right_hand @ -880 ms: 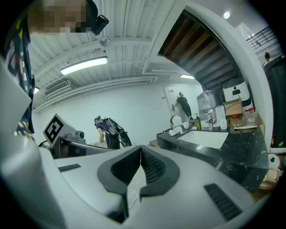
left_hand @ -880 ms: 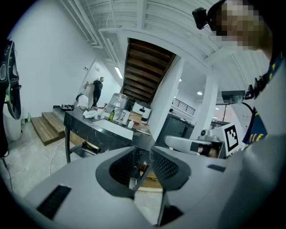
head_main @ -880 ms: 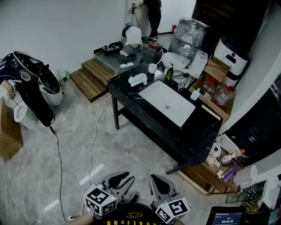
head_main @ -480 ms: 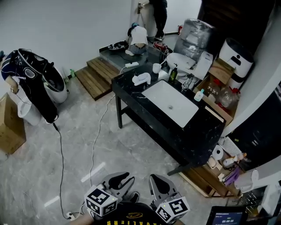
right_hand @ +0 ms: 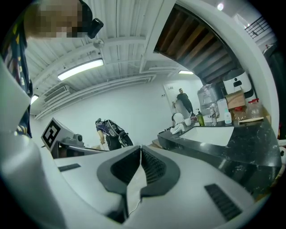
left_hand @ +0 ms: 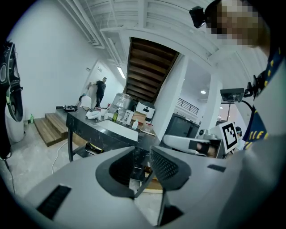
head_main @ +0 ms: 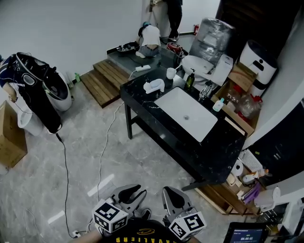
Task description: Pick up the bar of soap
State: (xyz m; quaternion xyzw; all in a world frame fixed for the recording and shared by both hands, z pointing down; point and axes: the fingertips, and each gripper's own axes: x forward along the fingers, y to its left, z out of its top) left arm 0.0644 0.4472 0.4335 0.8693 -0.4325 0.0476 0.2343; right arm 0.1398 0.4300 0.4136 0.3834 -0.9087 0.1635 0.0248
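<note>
A black marble counter (head_main: 209, 152) with a white sink (head_main: 178, 107) stands across the room, far from both grippers. On its far left end lies a white lump (head_main: 154, 86); I cannot pick out a bar of soap at this distance. A dark pump bottle (head_main: 190, 79) and a small pale bottle (head_main: 218, 104) stand behind the sink. My left gripper (head_main: 133, 194) (left_hand: 143, 154) is held low near my body, jaws apart with nothing between them. Beside it, my right gripper (head_main: 175, 198) (right_hand: 140, 150) has its jaw tips together and holds nothing.
A wooden stepped platform (head_main: 104, 80) lies left of the counter, and a cable (head_main: 102, 147) trails over the grey floor. One person stands at the back (head_main: 173, 14); another crouches (head_main: 151, 38). A dark jacket (head_main: 33, 90) and a cardboard box (head_main: 9, 137) sit left. Cluttered shelves (head_main: 237, 190) flank the counter's right.
The head view has drifted a little, so the counter sits slightly further right and lower. Both grippers keep the same place and jaw stance.
</note>
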